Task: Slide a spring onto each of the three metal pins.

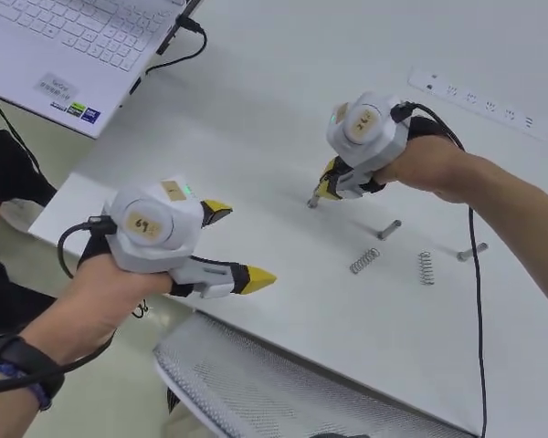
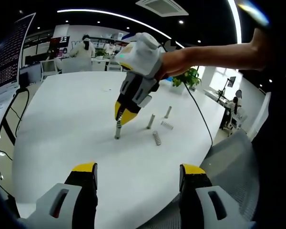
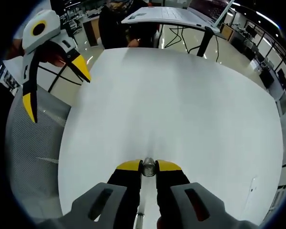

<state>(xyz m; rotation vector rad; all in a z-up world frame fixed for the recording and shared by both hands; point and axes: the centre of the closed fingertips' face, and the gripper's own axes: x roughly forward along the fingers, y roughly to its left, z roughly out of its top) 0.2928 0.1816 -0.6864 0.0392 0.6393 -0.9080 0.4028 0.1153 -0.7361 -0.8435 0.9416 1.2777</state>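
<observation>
Progress looks to be at the first of the three pairs. The right gripper (image 1: 327, 190) is closed tight on a spring (image 3: 148, 168), which sits pinched between its yellow tips. Under those tips a pin (image 2: 117, 131) stands roughly upright with its foot on the white table (image 1: 256, 109). The spring appears to be going over the top of that pin, though how far down it has slid cannot be told. Left to do, by my reading: a second pin (image 1: 389, 229) and a third pin (image 1: 471, 252) lie bare on their sides to the right. A second spring (image 1: 364, 261) and a third spring (image 1: 426, 267) lie loose on the table near them, touching neither. The pins are short grey metal rods, and the springs are small, evenly wound wire coils, light enough to roll or skitter if nudged. The left gripper (image 1: 240, 245) hovers near the table's front edge, well apart from the work, its jaws spread wide and holding nothing.
</observation>
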